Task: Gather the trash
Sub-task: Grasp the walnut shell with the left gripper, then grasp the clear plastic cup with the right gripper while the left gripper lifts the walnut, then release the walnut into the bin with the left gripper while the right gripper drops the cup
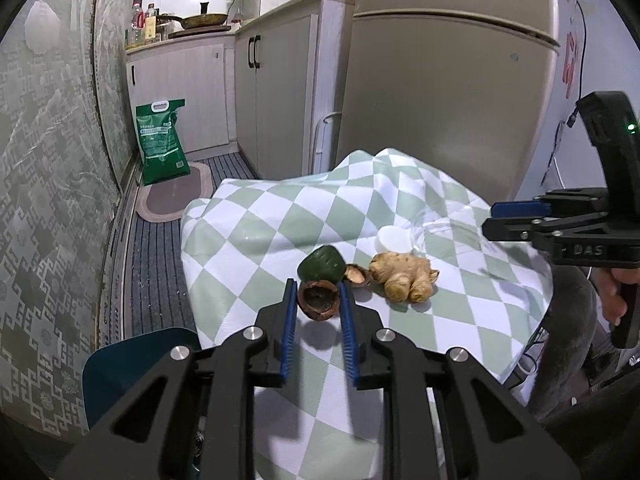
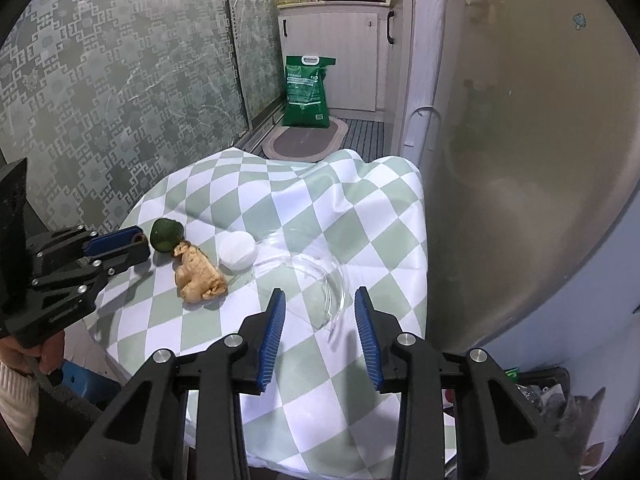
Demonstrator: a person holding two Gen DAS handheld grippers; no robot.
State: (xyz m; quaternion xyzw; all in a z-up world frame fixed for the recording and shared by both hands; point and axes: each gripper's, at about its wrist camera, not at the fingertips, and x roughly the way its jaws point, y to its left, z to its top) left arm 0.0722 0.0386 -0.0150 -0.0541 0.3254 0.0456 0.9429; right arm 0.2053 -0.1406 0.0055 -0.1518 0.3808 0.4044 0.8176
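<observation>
left claw (image 1: 318,300) narrow, pads flanking brown nutshell half (image 1: 318,300), hollow facing up | shell on table (image 1: 248,232), green peel (image 1: 322,264) at its 12 o'clock | ginger (image 1: 404,276) long axis 10-to-4 | right claw (image 2: 320,316) wide, holding nothing

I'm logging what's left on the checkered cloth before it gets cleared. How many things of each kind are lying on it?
Brown nut shell halves: 2
Green peel piece: 1
Ginger root: 1
White round lid: 1
Clear glass bowl: 1
Total: 6
</observation>
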